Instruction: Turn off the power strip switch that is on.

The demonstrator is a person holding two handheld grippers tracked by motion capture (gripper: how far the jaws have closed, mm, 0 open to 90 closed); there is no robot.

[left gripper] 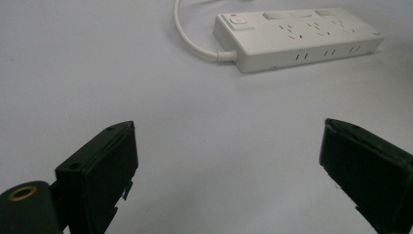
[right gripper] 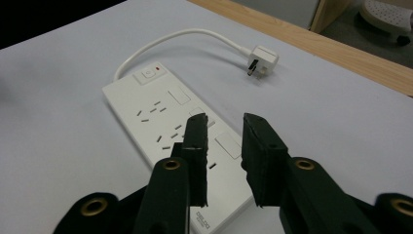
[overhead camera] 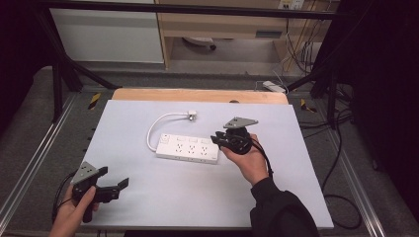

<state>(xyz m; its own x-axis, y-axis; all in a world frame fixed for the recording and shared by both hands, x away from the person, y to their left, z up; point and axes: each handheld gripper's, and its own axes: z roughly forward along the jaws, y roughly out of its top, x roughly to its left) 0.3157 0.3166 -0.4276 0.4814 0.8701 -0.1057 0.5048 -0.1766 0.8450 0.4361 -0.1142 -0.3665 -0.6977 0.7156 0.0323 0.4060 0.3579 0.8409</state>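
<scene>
White plastic marks the power strip (overhead camera: 188,149), which lies flat near the middle of the pale grey table cover (overhead camera: 163,197), its long side running roughly left to right in the high view. Its cord (overhead camera: 157,123) loops out from the left end and curves back to the plug (overhead camera: 191,116), which rests on the cover just behind the strip and apart from it.

At the strip's right end is the right gripper (overhead camera: 223,140), held in a hand (overhead camera: 249,160) that comes in from the lower right. In the right gripper view the two black jaws stand over the near end of the strip, above its socket face, with a narrow gap between them (narrow, but not pressed together). Nothing sits between the pads; the strip shows through the gap, and I cannot tell whether the tips touch its top surface. The switch with its red dot (right gripper: 151,74) lies at the far end from this gripper.

Well apart from the strip, near the front left corner of the cover, is the left gripper (overhead camera: 112,183), held in the other hand (overhead camera: 71,215). Its jaws are spread wide with nothing but bare cover between them, and in the left gripper view the strip (left gripper: 297,39) lies far ahead of them, its cord end toward the left.
</scene>
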